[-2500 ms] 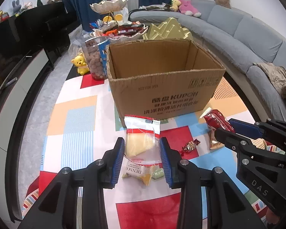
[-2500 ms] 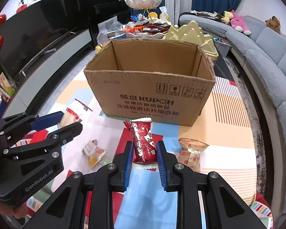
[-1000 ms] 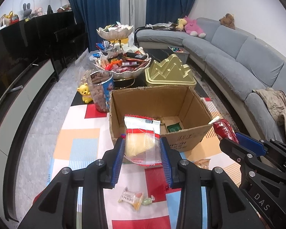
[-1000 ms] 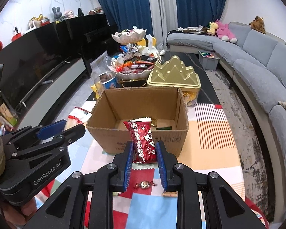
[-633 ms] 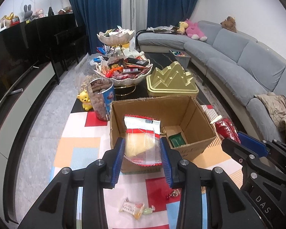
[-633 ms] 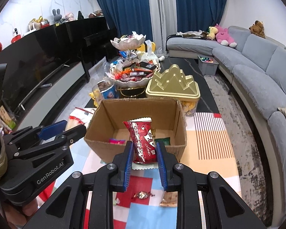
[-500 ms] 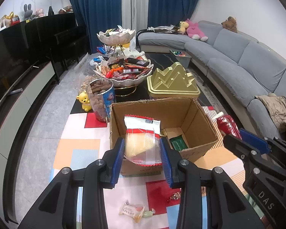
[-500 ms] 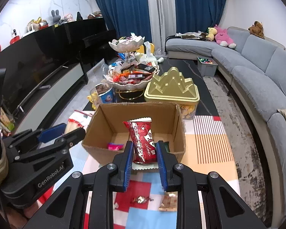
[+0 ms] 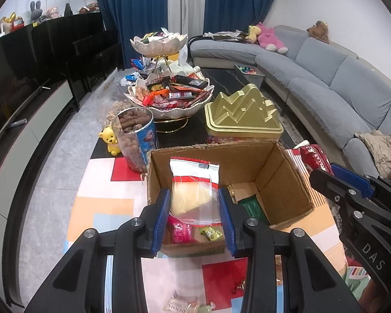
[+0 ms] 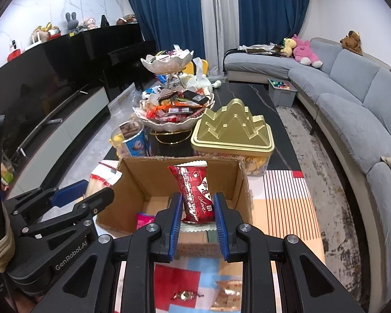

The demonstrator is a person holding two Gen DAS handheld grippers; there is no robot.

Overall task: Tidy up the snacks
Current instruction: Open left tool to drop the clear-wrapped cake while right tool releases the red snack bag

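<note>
An open cardboard box [image 9: 281, 180] stands on the colourful tablecloth; it also shows in the right wrist view [image 10: 148, 180]. My left gripper [image 9: 194, 219] is shut on a clear packet with a yellow snack [image 9: 193, 190] and holds it above the box's near left side. My right gripper [image 10: 197, 220] is shut on a red snack packet [image 10: 195, 193] above the box's near edge. Pink [image 9: 179, 230] and green [image 9: 251, 207] packets lie inside the box.
Loose wrapped snacks lie on the cloth in front of the box [image 10: 185, 296] [image 9: 179, 305]. Behind the box stand a gold mountain-shaped tin [image 9: 243, 114], a tiered bowl of snacks [image 9: 169, 96], a clear jar [image 9: 134, 135] and a yellow bear [image 9: 109, 140]. A grey sofa [image 9: 325, 78] curves at right.
Both grippers have risen from the cloth with their packets and moved forward over the box. The box interior has come into view below them.
</note>
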